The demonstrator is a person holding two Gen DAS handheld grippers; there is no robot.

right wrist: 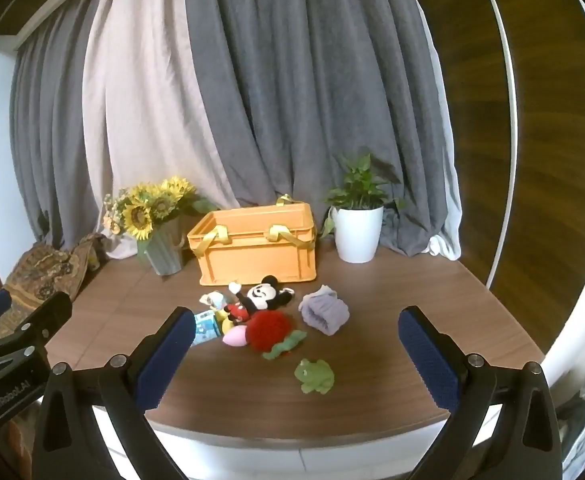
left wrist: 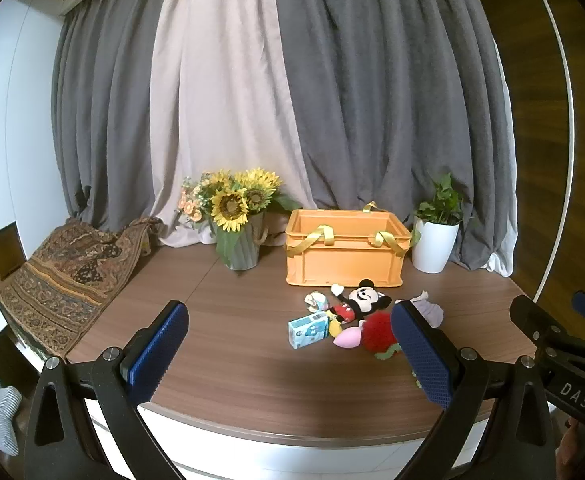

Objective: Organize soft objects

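An orange crate (left wrist: 344, 254) (right wrist: 256, 254) with yellow strap handles stands at the back of the brown table. In front of it lies a cluster of soft things: a Mickey Mouse plush (left wrist: 358, 300) (right wrist: 258, 298), a red fluffy strawberry toy (left wrist: 376, 330) (right wrist: 270, 330), a pink item (right wrist: 234, 336), a small blue pack (left wrist: 308, 330) (right wrist: 206, 328), a folded grey cloth (right wrist: 324, 310) (left wrist: 428, 310) and a green frog toy (right wrist: 314, 376). My left gripper (left wrist: 288, 356) is open and empty above the near table edge. My right gripper (right wrist: 296, 360) is open and empty, short of the frog.
A vase of sunflowers (left wrist: 236, 216) (right wrist: 152, 216) stands left of the crate and a white potted plant (left wrist: 436, 236) (right wrist: 356, 220) right of it. A patterned cloth (left wrist: 68, 280) drapes over the table's left end. Grey and pale curtains hang behind.
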